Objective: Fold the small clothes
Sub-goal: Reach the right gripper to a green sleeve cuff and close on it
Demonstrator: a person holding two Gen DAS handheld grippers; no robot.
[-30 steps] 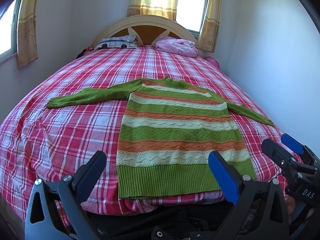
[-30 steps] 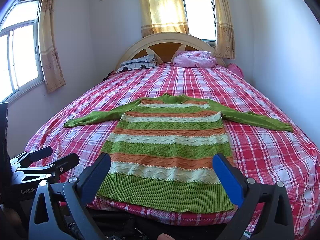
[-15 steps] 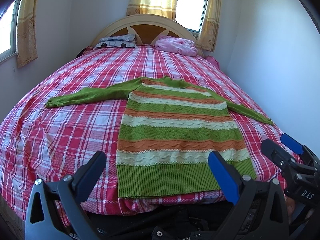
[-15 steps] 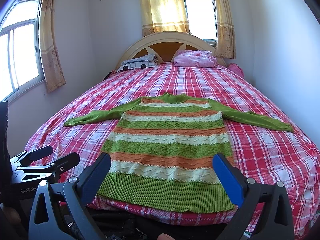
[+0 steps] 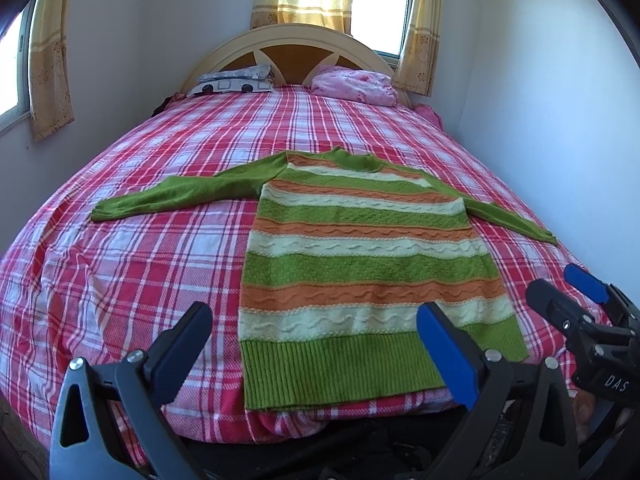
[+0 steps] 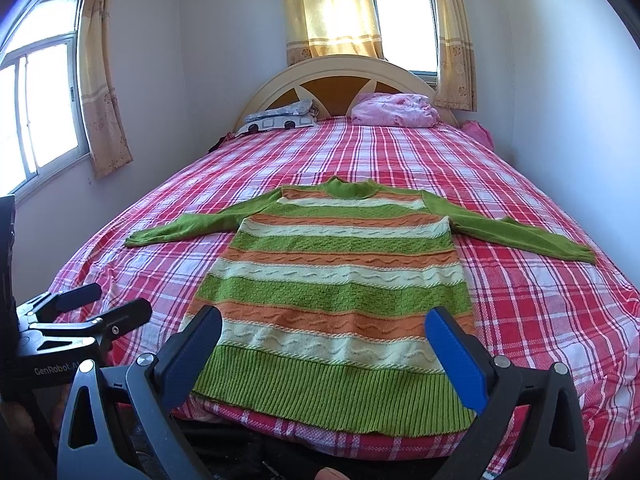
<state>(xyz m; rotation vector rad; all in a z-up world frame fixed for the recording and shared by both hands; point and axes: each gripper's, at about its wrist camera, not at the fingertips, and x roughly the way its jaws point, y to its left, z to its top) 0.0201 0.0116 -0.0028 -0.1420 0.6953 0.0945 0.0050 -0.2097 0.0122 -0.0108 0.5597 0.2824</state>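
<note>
Left wrist view: a striped green, orange and cream sweater [image 5: 360, 264] is seen laid flat on the plaid bedspread [image 5: 120, 280], hem toward the foot of the bed at 6 o'clock and collar toward the headboard [image 5: 296, 46] at 12 o'clock. Going left to right, one sleeve [image 5: 180, 196] is stretched out toward 9 o'clock, the body lies smooth at centre, and the other sleeve [image 5: 516, 220] is extended toward 3 o'clock. No fold has been made; the whole task is judged to be left, sleeves first, then body. The left gripper [image 5: 316, 344] is held just short of the hem with its jaws spread wide and nothing between them. In the right wrist view the right gripper [image 6: 324, 344] is likewise held over the hem [image 6: 332, 396], its jaws wide apart and empty. A patterned pillow [image 6: 280, 118] and a pink bundle [image 6: 394, 110] are left by the headboard, well apart from the garment.
</note>
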